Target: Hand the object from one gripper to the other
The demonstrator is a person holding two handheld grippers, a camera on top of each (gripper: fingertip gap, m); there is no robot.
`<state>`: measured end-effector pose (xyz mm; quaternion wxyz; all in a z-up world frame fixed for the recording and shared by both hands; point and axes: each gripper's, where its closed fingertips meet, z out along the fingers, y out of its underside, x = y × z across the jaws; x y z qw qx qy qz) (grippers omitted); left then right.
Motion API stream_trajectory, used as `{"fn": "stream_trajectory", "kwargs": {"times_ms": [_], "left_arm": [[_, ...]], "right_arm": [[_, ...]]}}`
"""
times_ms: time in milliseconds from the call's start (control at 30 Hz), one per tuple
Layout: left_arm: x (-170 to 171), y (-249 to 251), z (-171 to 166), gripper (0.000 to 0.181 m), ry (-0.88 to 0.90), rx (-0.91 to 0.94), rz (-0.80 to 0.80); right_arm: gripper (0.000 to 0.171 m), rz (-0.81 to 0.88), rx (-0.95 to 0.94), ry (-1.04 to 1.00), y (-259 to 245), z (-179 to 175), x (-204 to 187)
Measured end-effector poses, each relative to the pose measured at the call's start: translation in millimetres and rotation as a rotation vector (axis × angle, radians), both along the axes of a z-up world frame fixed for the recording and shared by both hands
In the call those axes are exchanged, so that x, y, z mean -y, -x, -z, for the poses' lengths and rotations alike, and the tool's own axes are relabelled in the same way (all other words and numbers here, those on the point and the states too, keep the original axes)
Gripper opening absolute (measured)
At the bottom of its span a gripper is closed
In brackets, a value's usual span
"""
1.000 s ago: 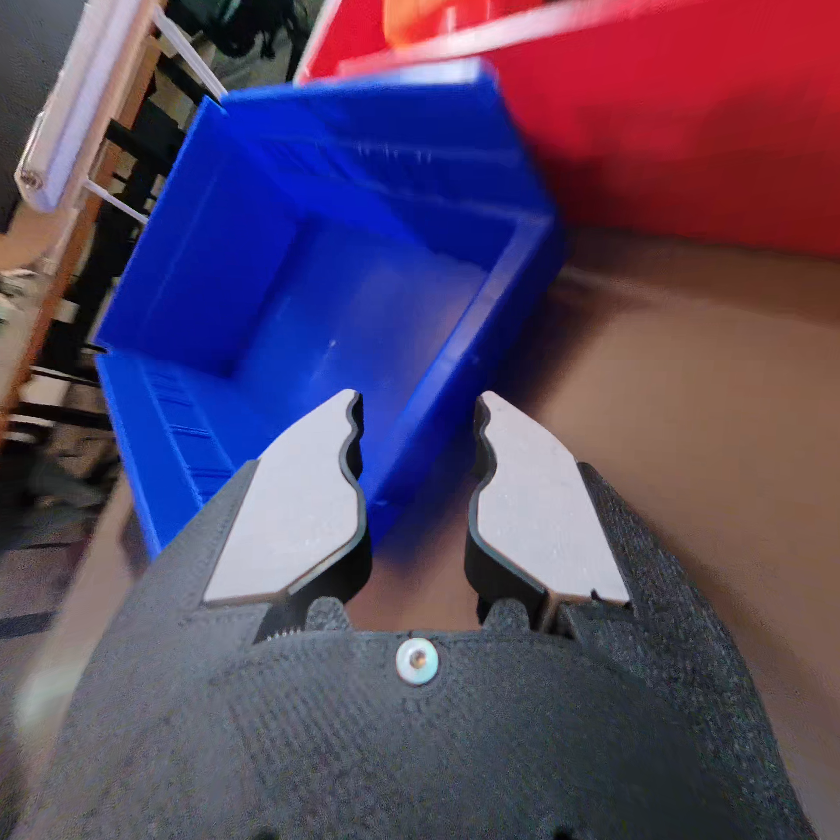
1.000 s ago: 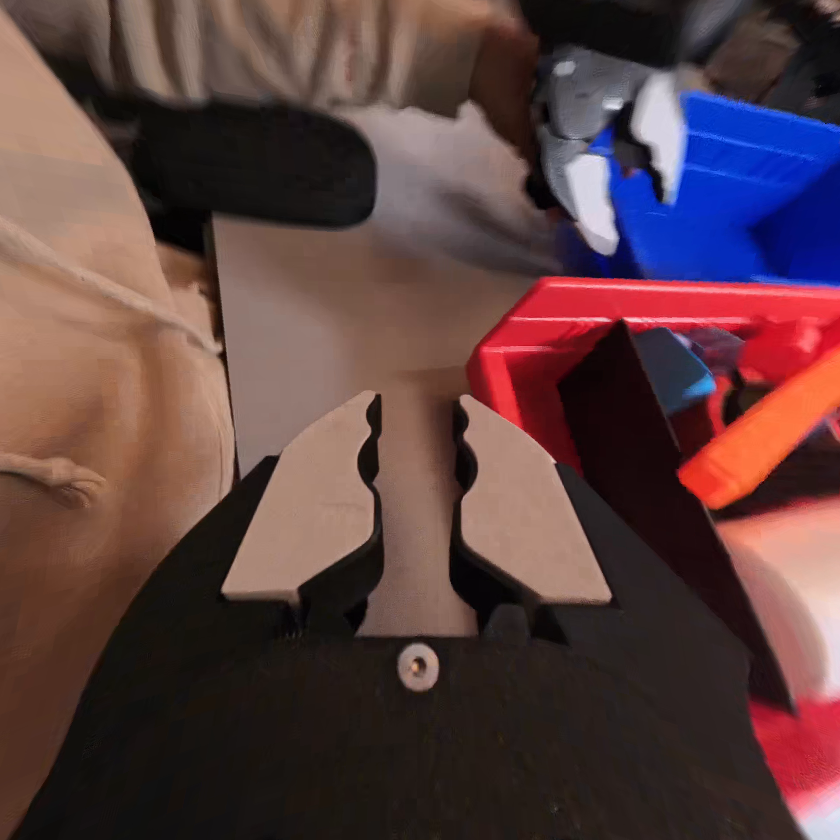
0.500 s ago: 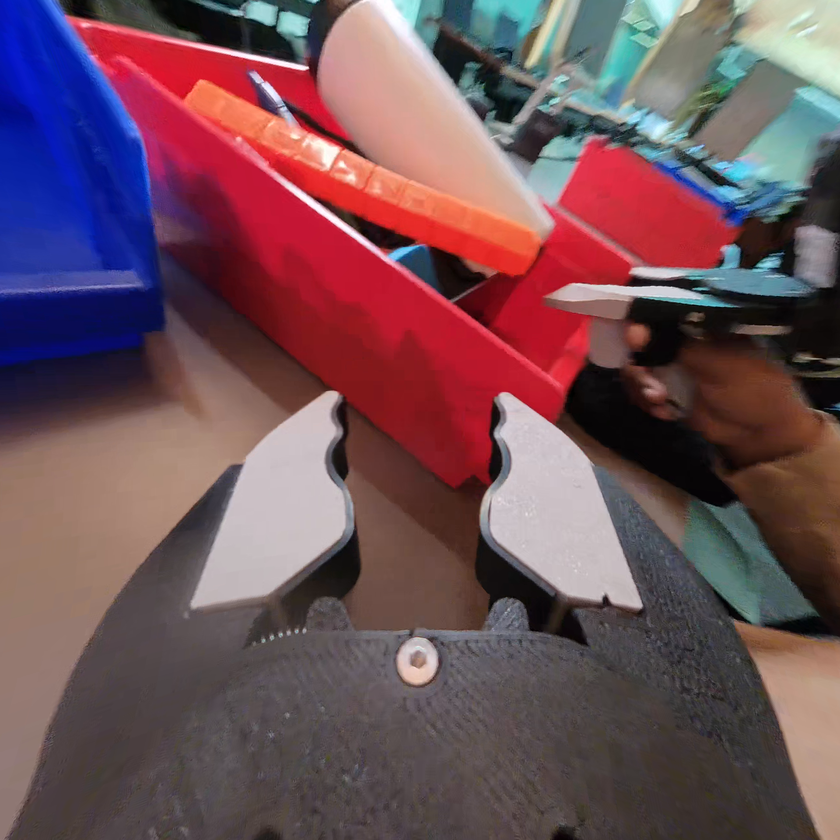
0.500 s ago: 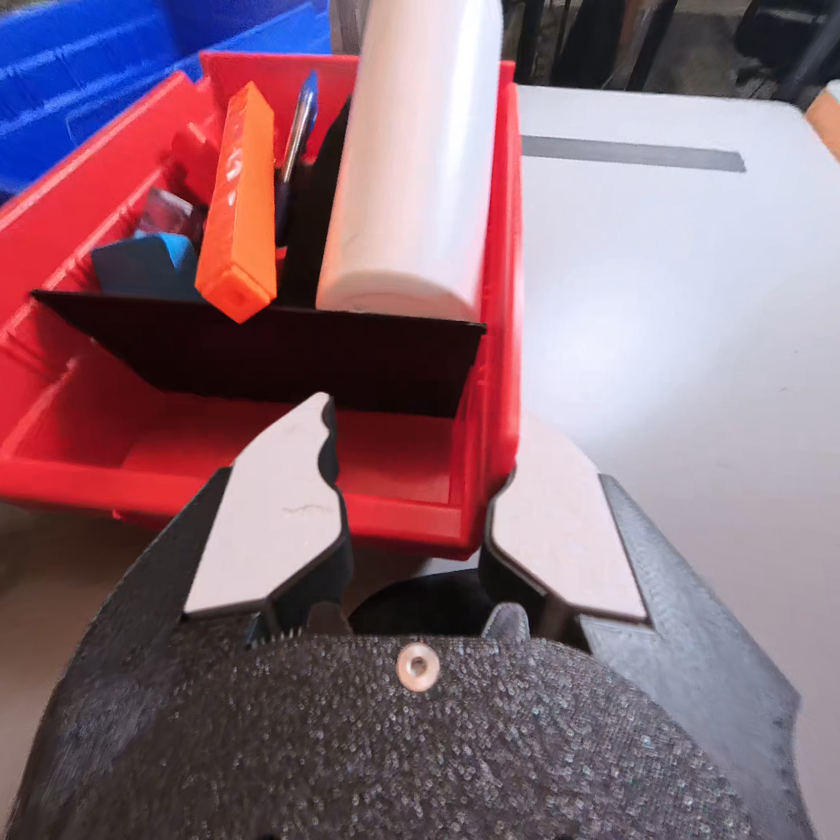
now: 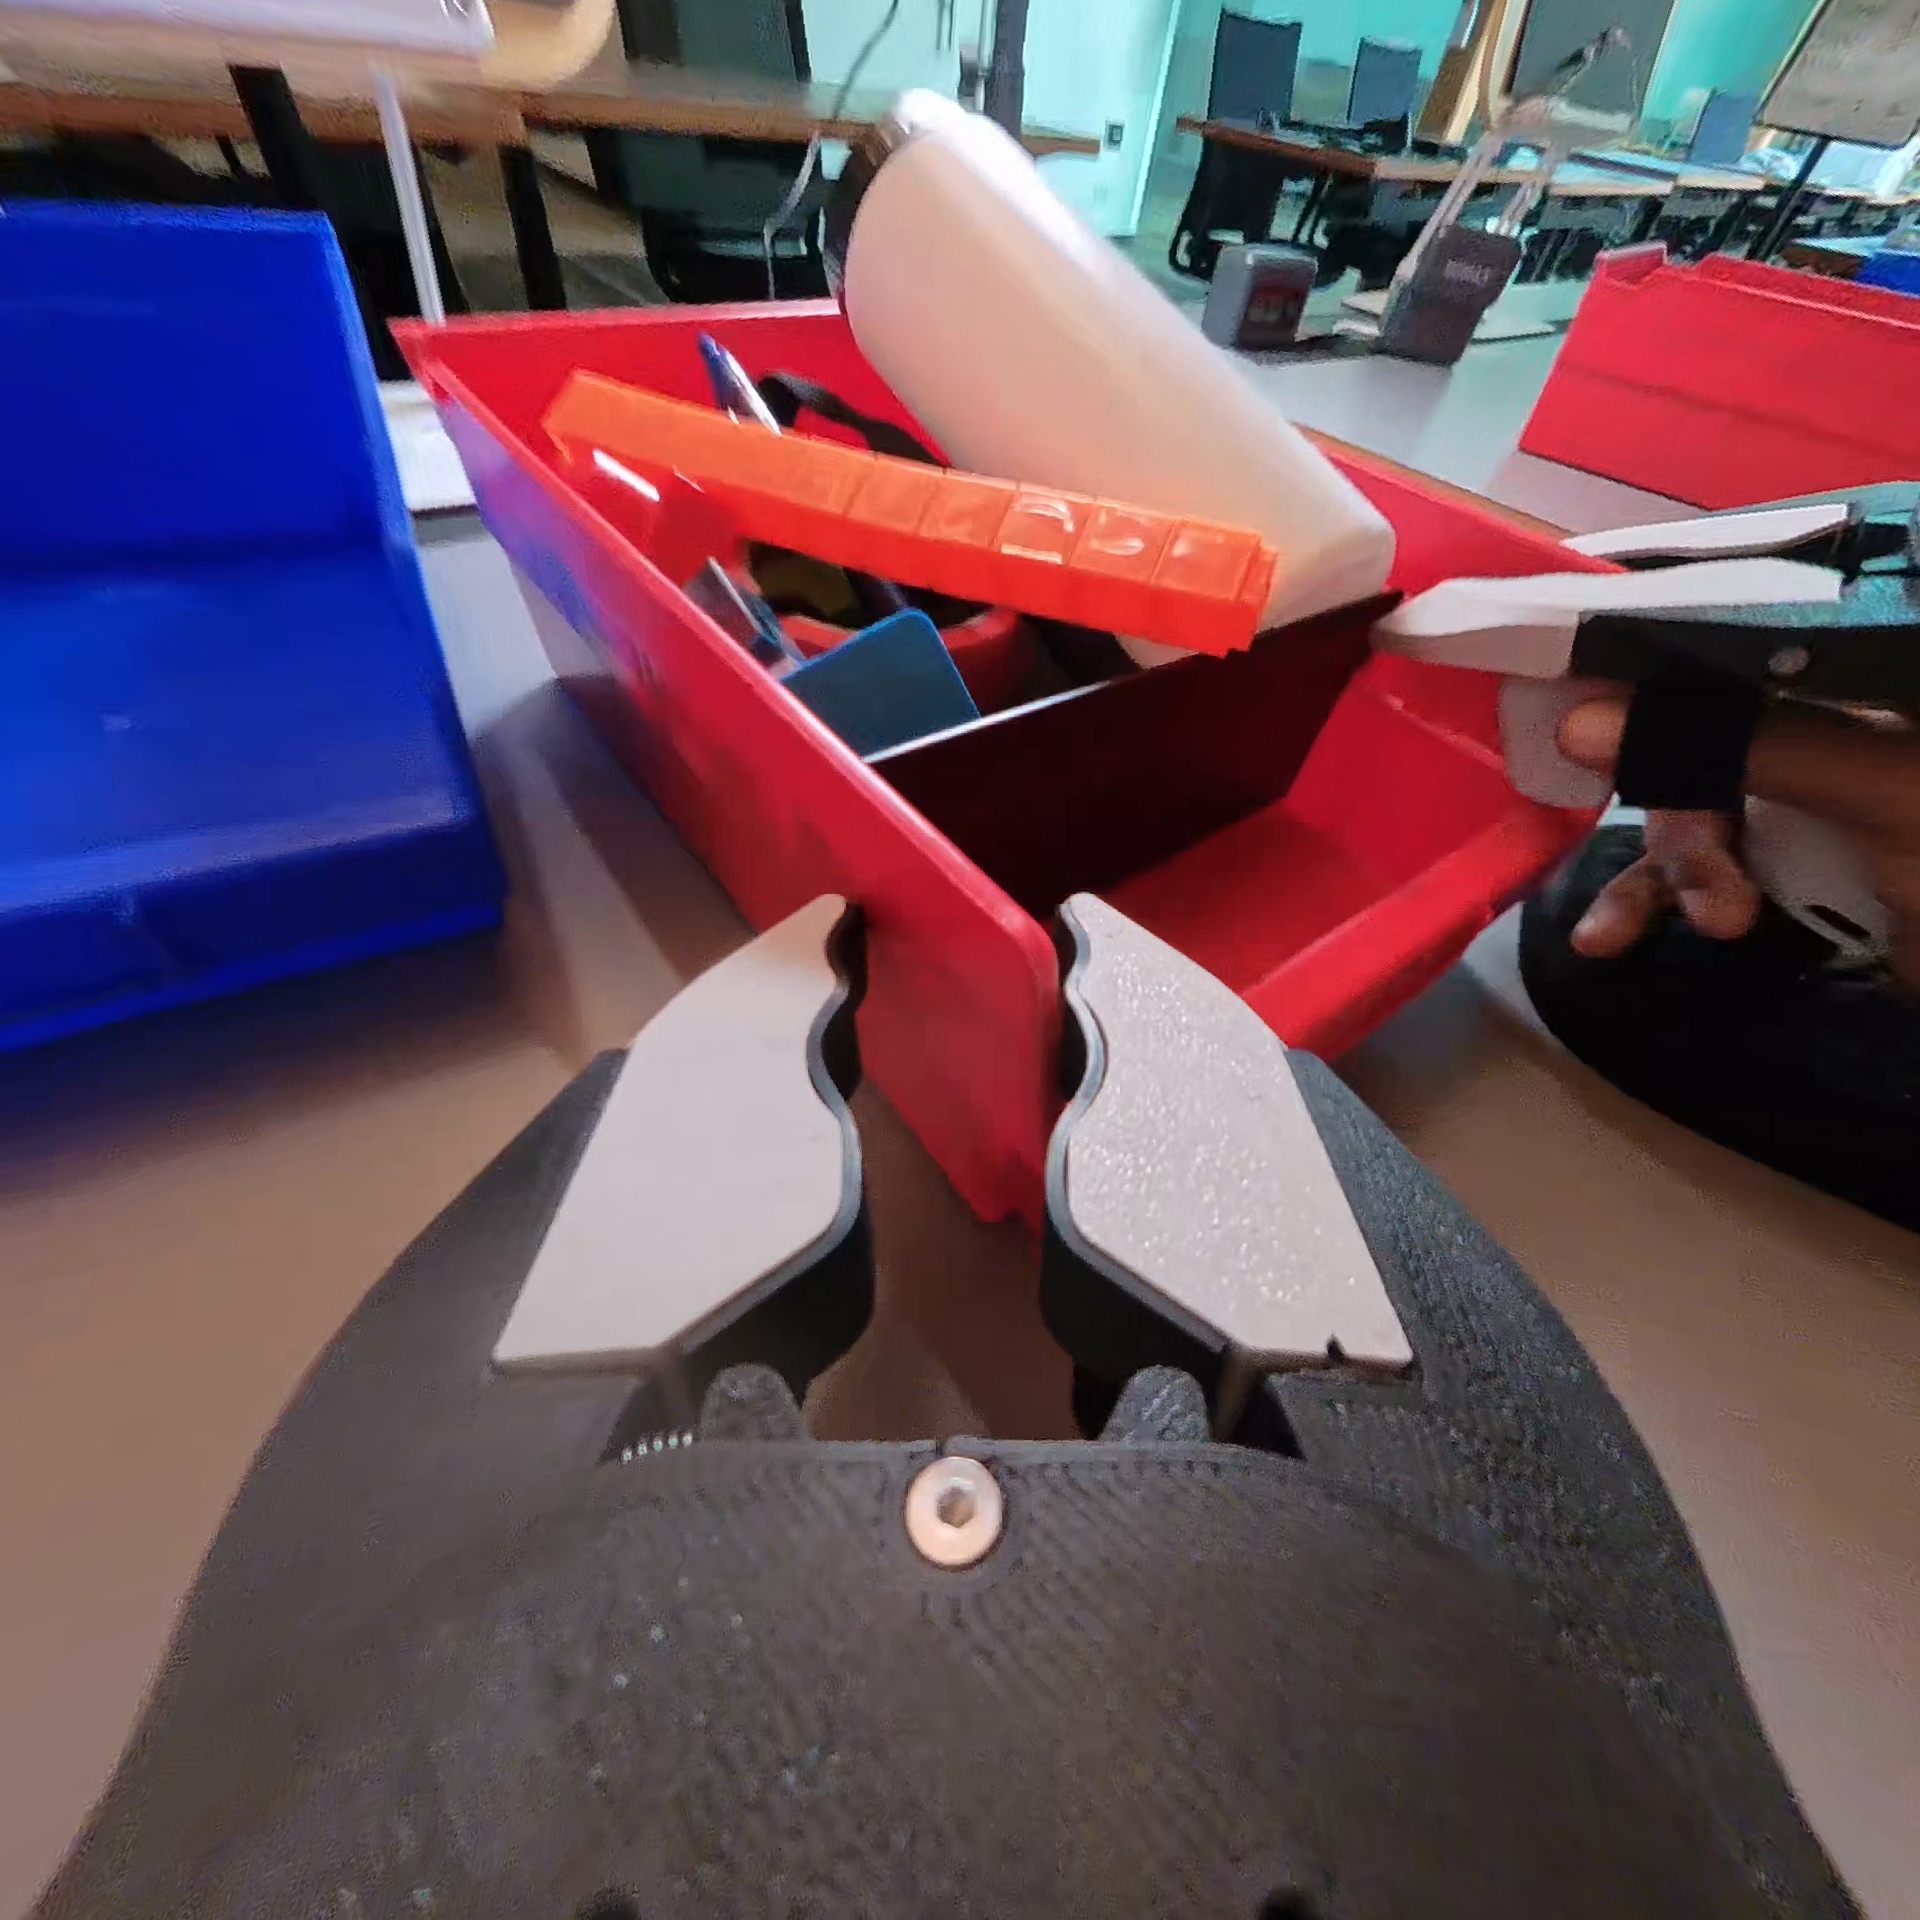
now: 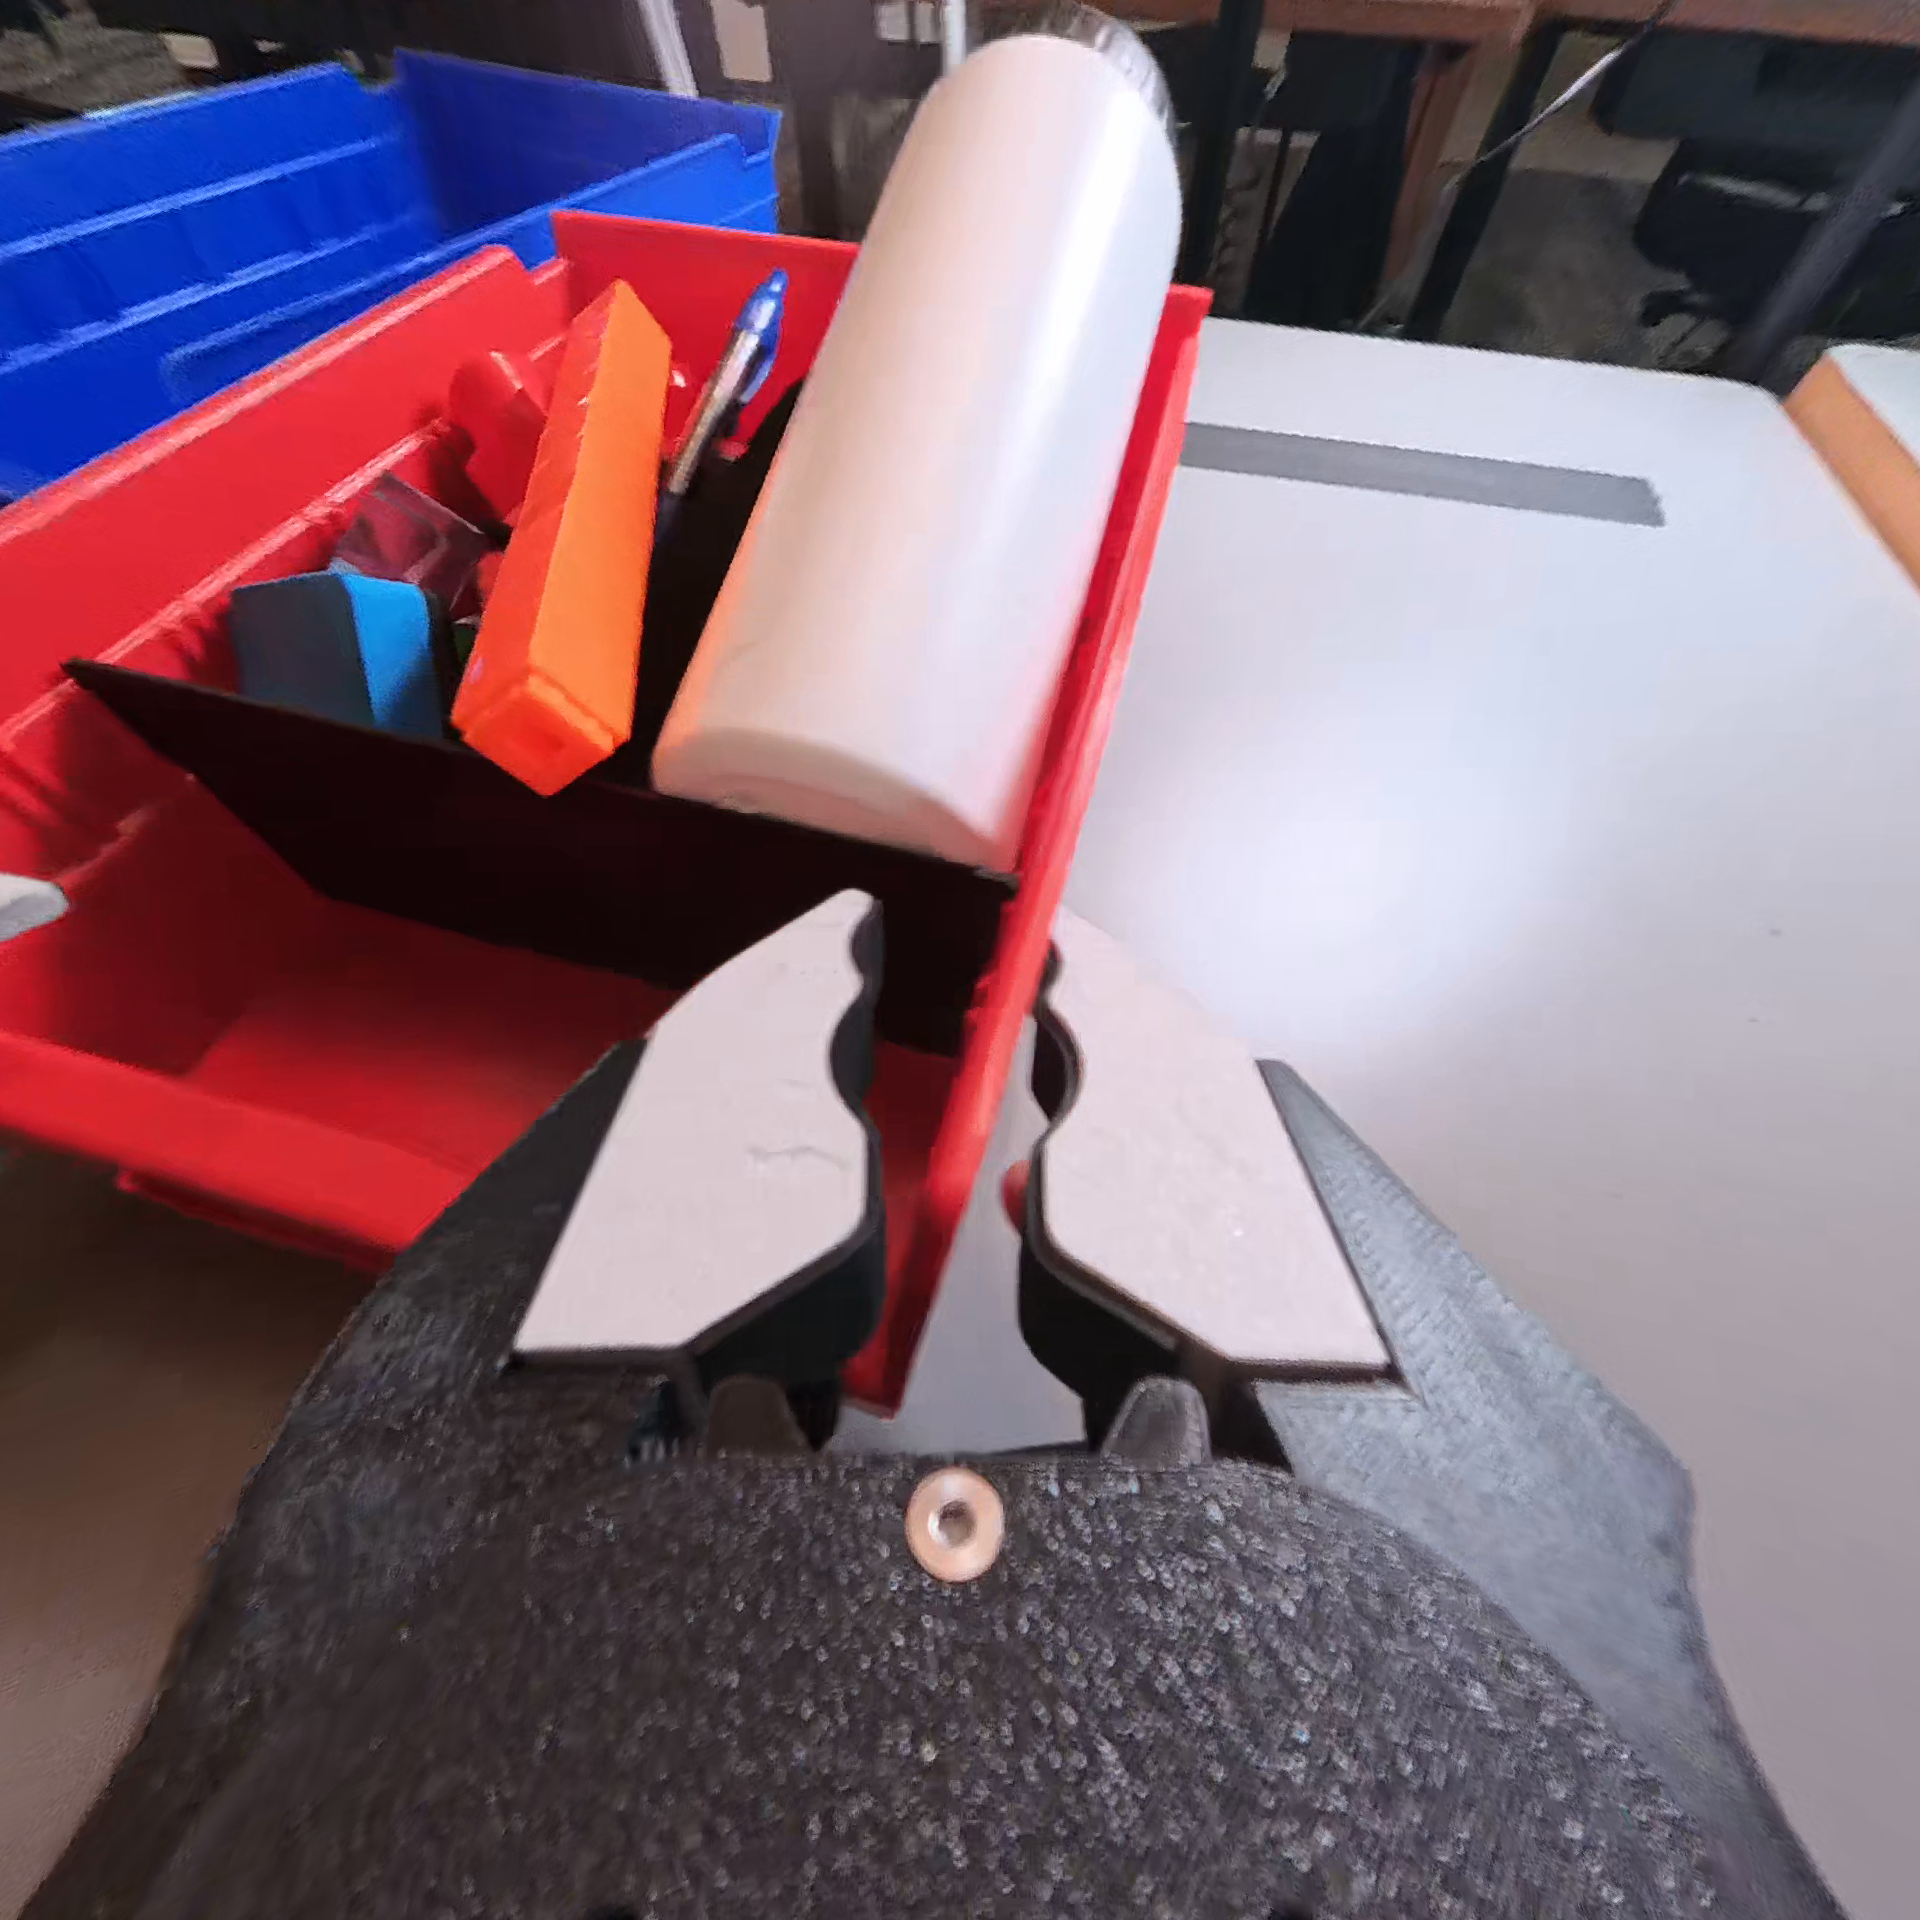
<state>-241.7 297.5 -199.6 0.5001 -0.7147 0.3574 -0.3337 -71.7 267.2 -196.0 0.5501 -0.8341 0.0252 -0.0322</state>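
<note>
A red bin stands on the table with a black divider across it. Behind the divider lie a white roll, an orange box, a blue pen and a blue-and-black block. My left gripper is closed on the bin's near corner wall. My right gripper is closed on the bin's right side wall. It also shows in the left wrist view, at the bin's far corner. A left fingertip shows at the bin's left wall.
A blue bin stands left of the red one. A second red bin sits farther back right. A hand holds the right gripper above a black object. The white table carries a grey tape strip.
Both grippers swung from other directions to face the red bin, moved in on its walls, and their jaws narrowed around them.
</note>
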Motion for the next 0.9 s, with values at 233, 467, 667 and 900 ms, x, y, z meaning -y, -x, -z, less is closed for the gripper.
{"fn": "stream_trajectory", "kwargs": {"times_ms": [233,467,667,900], "left_arm": [[-13.2,-5.0,-2.1,0.025,-0.038,-0.061,-0.028],[-20.5,-4.0,-3.2,0.02,-0.068,-0.048,-0.067],[-27.0,-5.4,-8.7,0.017,-0.073,-0.027,-0.112],[-14.4,-2.9,-32.8,0.016,-0.062,0.002,-0.074]], "right_arm": [[0.021,0.038,0.112,0.051,-5.9,1.3,6.4],[0.02,0.07,0.107,0.054,-5.6,1.7,3.7],[0.016,0.122,0.084,0.018,-8.3,0.4,1.6],[0.017,0.132,0.142,0.003,-3.9,-35.4,16.3]]}}
